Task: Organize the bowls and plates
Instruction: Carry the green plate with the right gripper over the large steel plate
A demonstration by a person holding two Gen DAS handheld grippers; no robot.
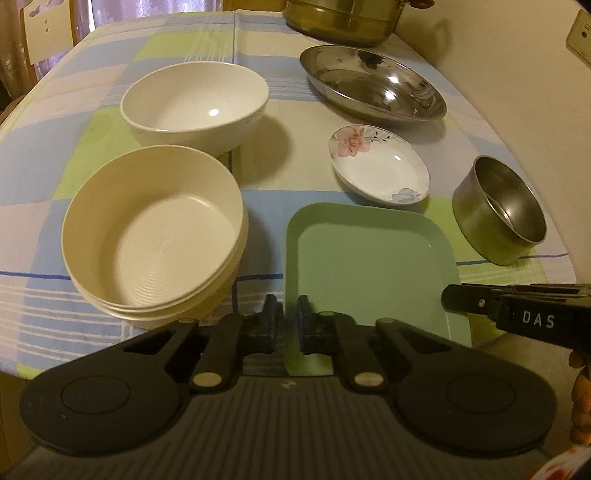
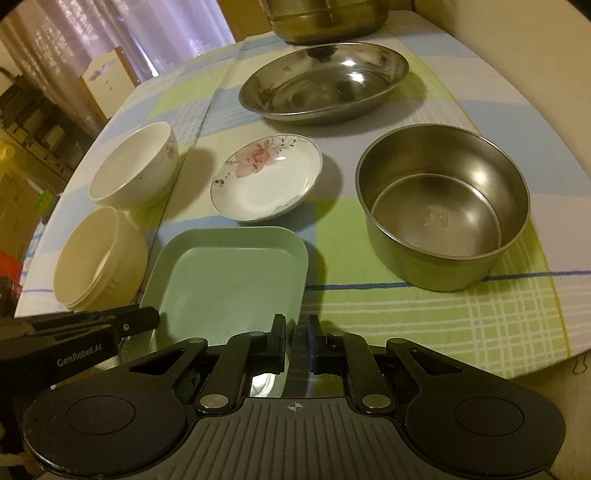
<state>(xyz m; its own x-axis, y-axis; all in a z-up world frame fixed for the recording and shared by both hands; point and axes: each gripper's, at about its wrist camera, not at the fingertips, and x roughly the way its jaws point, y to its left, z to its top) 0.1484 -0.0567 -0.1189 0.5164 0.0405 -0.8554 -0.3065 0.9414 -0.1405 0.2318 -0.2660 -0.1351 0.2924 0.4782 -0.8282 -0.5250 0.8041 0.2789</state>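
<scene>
A pale green square plate (image 1: 369,266) (image 2: 229,280) lies flat on the checked tablecloth near the front edge. My left gripper (image 1: 288,301) is shut on its left rim, which runs between the two black fingers. My right gripper (image 2: 295,319) is shut on the plate's right rim near the front corner. Each gripper shows in the other's view: the right gripper (image 1: 456,303) at the plate's right side, the left gripper (image 2: 147,320) at its left side. Left of the plate stand stacked cream bowls (image 1: 155,236) (image 2: 99,258).
A white bowl (image 1: 195,103) stands behind the cream stack. A small flowered dish (image 1: 380,166) sits just behind the green plate. A round steel bowl (image 1: 498,214) is to the right, an oval steel dish (image 1: 373,85) farther back, and a large pot (image 1: 340,18) at the far edge.
</scene>
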